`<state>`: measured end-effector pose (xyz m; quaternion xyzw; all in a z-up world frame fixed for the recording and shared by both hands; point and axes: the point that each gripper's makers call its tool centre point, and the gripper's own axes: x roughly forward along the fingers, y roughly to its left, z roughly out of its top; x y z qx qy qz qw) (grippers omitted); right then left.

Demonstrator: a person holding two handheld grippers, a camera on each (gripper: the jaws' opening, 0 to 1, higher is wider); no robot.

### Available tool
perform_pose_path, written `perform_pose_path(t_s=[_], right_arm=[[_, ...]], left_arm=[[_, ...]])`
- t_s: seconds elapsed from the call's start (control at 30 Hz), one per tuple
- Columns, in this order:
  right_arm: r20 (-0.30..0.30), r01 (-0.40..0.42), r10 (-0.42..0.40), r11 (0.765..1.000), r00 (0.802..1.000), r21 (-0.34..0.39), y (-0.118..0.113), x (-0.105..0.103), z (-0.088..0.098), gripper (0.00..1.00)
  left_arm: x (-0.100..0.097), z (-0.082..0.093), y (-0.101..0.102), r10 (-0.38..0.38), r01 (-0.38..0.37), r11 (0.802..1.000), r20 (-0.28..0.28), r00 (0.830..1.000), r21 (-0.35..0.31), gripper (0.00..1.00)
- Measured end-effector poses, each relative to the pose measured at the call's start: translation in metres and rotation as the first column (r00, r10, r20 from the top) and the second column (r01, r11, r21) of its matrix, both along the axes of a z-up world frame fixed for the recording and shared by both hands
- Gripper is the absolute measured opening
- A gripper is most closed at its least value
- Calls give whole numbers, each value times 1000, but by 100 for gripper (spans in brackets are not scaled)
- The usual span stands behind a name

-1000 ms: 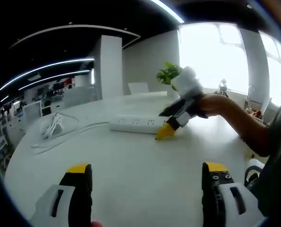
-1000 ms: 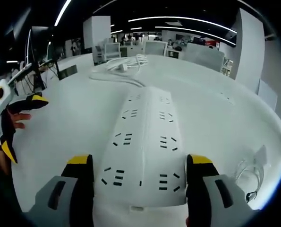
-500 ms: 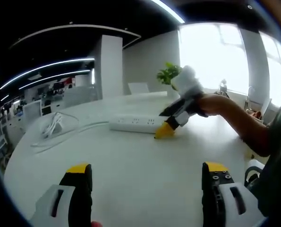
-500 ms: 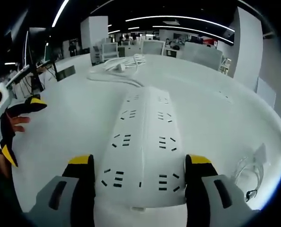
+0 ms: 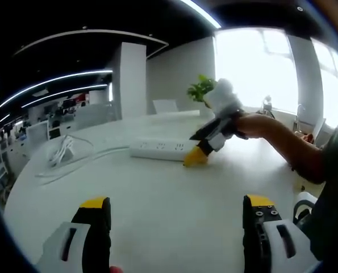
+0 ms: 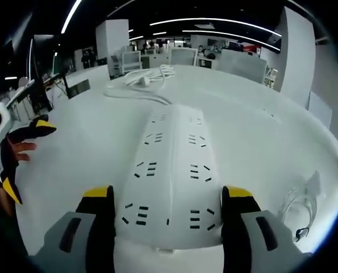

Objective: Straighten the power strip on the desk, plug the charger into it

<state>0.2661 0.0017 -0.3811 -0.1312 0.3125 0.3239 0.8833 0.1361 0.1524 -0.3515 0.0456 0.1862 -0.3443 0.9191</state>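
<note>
My right gripper [image 6: 167,200] has its yellow-tipped fingers [image 6: 96,192] closed against the two long sides of the long white plastic power strip [image 6: 171,176], pinching its near end. Over the last second the strip has swung only slightly on the white bench [image 6: 72,148]: in the left gripper view its near end, with my right gripper [image 5: 198,156] on it, has drifted a little to the left. I judge that the straightening is under way but barely progressing, so the turn is not finished.

Beyond the strip's far end its white cable runs off to a loose white coil of cord with a small white plug block [image 6: 151,77] (probably the charger, though too small to be sure). It has not moved and lies well apart from the strip.

My left gripper [image 5: 174,227] stays low over bare bench, short of the strip, its fingers [image 5: 95,224] spread wide with nothing between them. It has not shifted (waiting its turn, I think); fetching and plugging the charger is not yet begun.
</note>
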Motion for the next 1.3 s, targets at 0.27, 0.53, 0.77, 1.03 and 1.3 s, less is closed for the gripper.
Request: perform_pose_path(t_s=[0.27,0.53,0.77,1.03,1.3], right_arm=[[-5,-9,9,1000,1000,-13,1,-1,-1,75],[-10,-33,33,999,999,-19,1,-1,-1,75],[-13,-61,61,998,998,-22,1,-3,-1,75],[-20,-91,90,995,996,-32,1,-4,-1,75],[-26,-119,118,992,993,-42,-1,-6,-2,75]], left_arm=[[-1,-1,0,6,-6,1000,-1,1000,-1,100],[-3,-2,-1,0,0,1000,-5,1000,7,100],[-2,0,0,1,-1,1000,-4,1000,15,100],[-1,0,1,5,-5,1000,-5,1000,9,100],[-2,1,-1,3,-3,1000,-3,1000,13,100]])
